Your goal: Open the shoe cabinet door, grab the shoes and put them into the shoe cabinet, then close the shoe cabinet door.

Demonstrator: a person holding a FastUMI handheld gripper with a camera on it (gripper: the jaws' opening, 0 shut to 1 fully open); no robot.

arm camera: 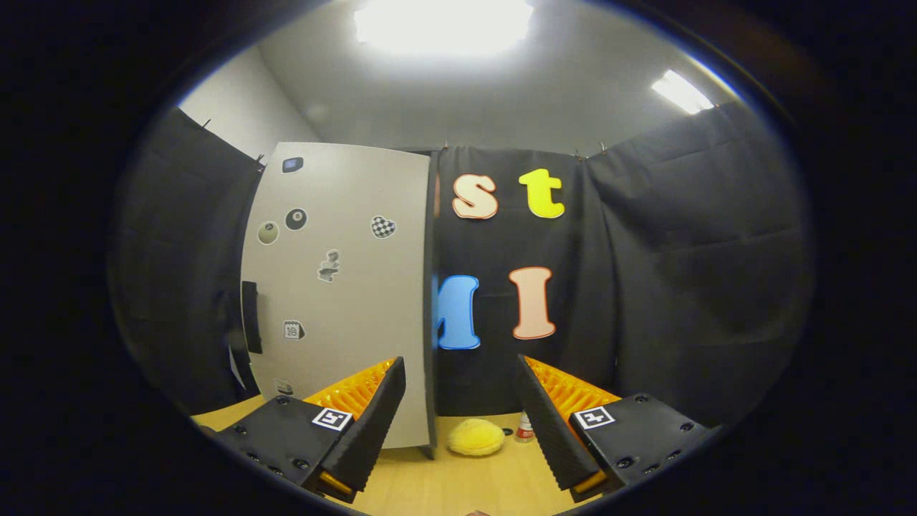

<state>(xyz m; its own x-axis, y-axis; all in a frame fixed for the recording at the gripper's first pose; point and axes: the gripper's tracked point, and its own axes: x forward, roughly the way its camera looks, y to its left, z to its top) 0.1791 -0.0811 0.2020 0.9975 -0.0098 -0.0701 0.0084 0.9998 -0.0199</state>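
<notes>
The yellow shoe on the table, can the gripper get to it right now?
Probably yes. The gripper is open, and the yellow shoe lies on the table just ahead, between the jaws, with nothing in front of it. The cabinet door stands to its left.

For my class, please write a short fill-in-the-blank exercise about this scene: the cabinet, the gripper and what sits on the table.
1. The gripper has its jaws ____, with nothing held between them.
2. The stickers are stuck on the cabinet door, which is coloured ____.
3. The fluffy object lying on the table beyond the jaws is coloured ____.
4. Next to the fluffy object stands a small ____.

Missing words: open; white; yellow; bottle
</notes>
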